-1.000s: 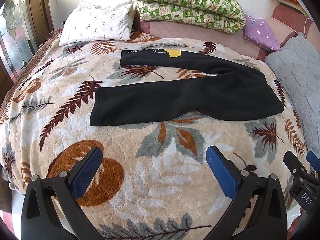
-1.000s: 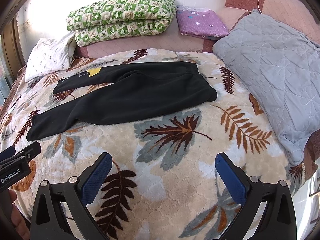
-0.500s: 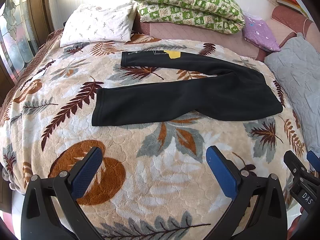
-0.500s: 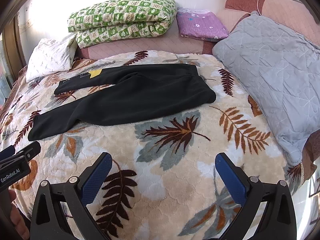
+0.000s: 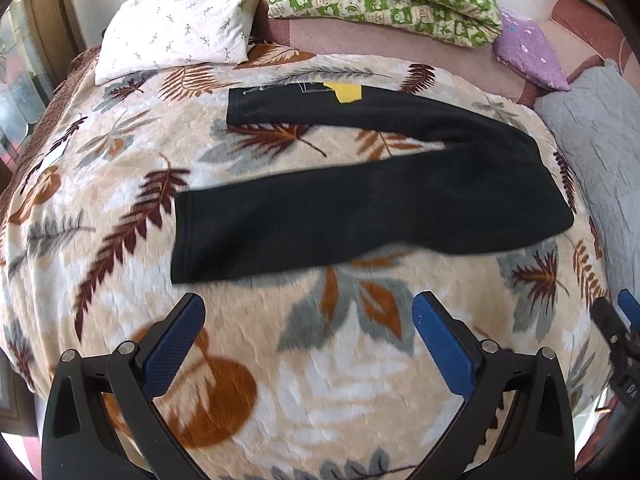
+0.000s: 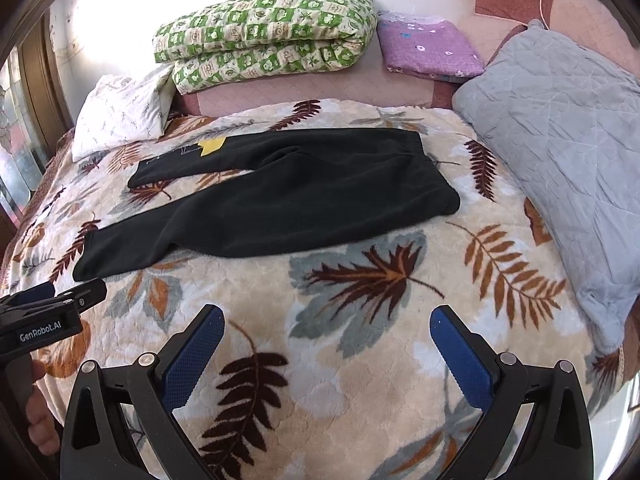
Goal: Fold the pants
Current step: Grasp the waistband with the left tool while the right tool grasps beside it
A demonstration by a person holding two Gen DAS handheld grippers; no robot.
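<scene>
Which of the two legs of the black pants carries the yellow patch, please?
The far leg, the one lying closer to the pillows, carries the yellow patch near its cuff. The near leg, towards the grippers, is plain black.

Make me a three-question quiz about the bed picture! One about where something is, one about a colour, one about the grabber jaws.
1. Where is the yellow patch?
A. on the far leg of the pants
B. on the grey pillow
C. on the blanket

2. What colour is the folded quilt?
A. red
B. green and white
C. black

3. How are the left gripper and right gripper?
A. both open, holding nothing
B. both shut on the pants
C. one holding a pillow

Answers: 1 A, it sits near that leg's cuff. 2 B, green checks show. 3 A, jaws wide apart above the blanket.
</scene>
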